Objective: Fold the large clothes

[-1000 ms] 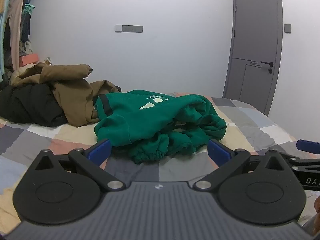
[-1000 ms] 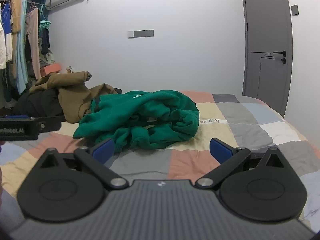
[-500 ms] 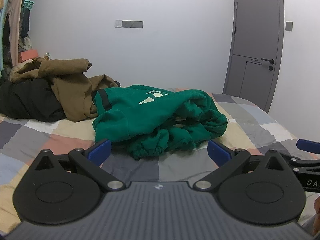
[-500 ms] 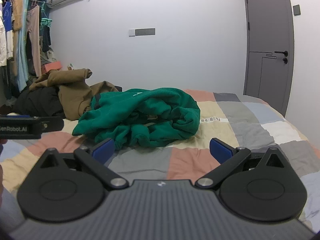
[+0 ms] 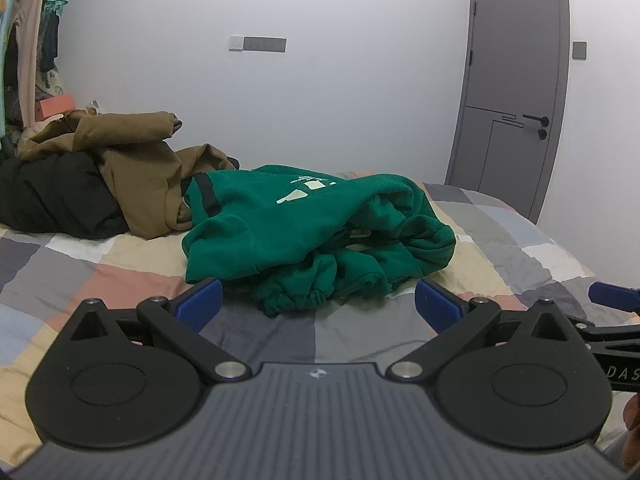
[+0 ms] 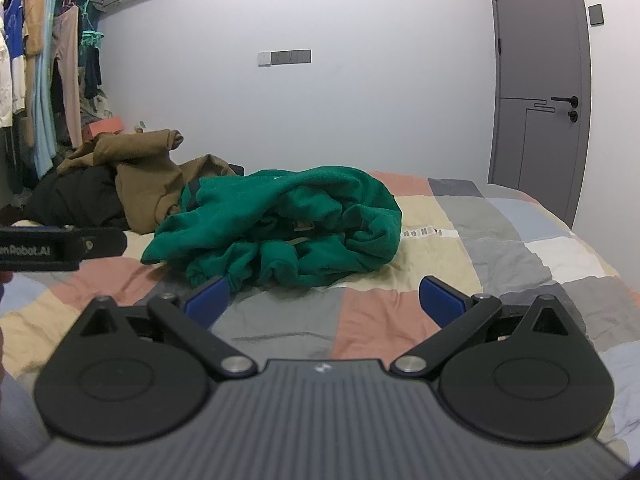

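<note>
A crumpled green sweatshirt (image 5: 316, 232) (image 6: 288, 224) with a pale print lies in a heap in the middle of the patchwork bedspread (image 5: 100, 280) (image 6: 500, 248). My left gripper (image 5: 318, 304) stands open just short of the heap's near edge, a cuff lying between its blue fingertips in the view. My right gripper (image 6: 325, 300) is open too, low over the bedspread in front of the heap, nothing between its fingers. Each gripper's side shows at the edge of the other's view.
A brown garment (image 5: 132, 160) (image 6: 148, 176) and a black one (image 5: 52, 200) are piled behind the sweatshirt at the left. Hanging clothes (image 6: 36, 92) fill a rack at far left. A grey door (image 5: 516, 92) stands at the right. A white label strip (image 6: 428, 233) lies on the bedspread.
Both grippers have edged forward and lower toward the green sweatshirt, which looms slightly larger. Both stay open and the clothes have not moved.
</note>
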Motion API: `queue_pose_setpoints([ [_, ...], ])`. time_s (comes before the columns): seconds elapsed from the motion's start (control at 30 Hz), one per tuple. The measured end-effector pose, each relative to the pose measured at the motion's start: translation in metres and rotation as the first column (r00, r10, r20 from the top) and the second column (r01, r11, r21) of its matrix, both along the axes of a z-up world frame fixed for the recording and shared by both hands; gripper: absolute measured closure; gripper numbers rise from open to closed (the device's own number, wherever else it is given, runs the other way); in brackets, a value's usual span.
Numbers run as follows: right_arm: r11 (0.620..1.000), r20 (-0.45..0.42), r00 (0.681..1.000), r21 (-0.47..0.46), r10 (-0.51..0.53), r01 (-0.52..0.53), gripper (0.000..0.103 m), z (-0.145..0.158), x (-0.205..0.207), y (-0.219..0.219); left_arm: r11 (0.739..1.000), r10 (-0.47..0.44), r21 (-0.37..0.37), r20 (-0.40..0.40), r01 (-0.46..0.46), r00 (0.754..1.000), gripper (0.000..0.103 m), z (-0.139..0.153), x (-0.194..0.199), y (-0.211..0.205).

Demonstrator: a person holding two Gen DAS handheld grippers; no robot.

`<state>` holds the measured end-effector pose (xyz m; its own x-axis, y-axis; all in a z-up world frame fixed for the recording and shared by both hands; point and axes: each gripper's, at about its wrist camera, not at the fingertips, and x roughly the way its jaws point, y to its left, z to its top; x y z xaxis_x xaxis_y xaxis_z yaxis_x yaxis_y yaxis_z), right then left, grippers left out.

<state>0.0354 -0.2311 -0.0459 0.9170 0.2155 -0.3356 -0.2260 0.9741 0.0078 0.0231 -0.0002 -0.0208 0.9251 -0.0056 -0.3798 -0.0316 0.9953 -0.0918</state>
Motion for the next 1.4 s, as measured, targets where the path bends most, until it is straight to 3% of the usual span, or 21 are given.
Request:
queue_pose_setpoints([
  [1.4,1.0,-0.043,0.999,-0.02,-0.019,0.019,0.0,-0.017,0.013,-0.006,1.0,-0.002,-0.023,-0.012,0.002,1.0,0.0,-0.012,0.011,0.001],
])
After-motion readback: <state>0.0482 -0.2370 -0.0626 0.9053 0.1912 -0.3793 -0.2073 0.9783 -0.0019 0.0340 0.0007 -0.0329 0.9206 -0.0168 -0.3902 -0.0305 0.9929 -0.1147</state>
